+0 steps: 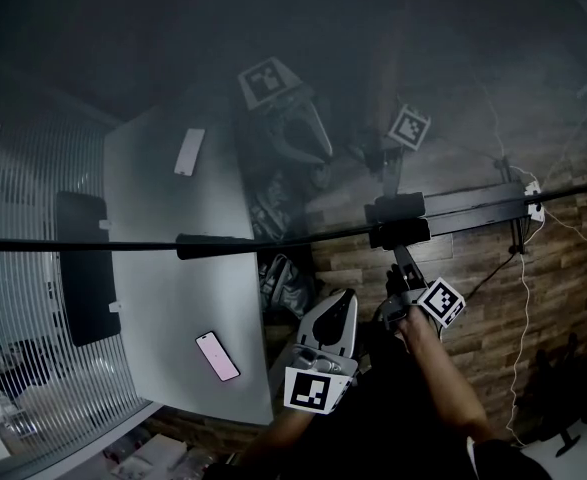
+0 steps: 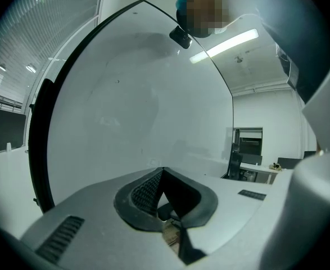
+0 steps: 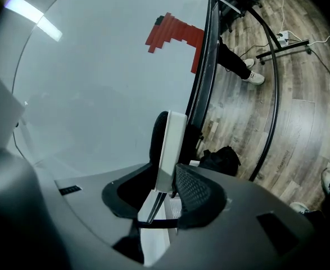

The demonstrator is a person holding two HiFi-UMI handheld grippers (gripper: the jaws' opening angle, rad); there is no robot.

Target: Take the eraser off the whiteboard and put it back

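Right tool (image 3: pixel 166 169) grips the eraser (image 3: pixel 173 139), which stands against the whiteboard (image 3: pixel 97 83) beside its frame. Expect a light, rigid shell with soft felt; clamp across the flat faces. Left tool (image 2: pixel 163 170) closed, empty.

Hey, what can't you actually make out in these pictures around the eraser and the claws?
- Right gripper view: whether the right claw presses the eraser; the pad on its dark side lies in shadow.
- Head view: the eraser itself; the picture is too dark, and the right claw's body covers it.
- Head view: what the small pink flat thing is; too small and dim.
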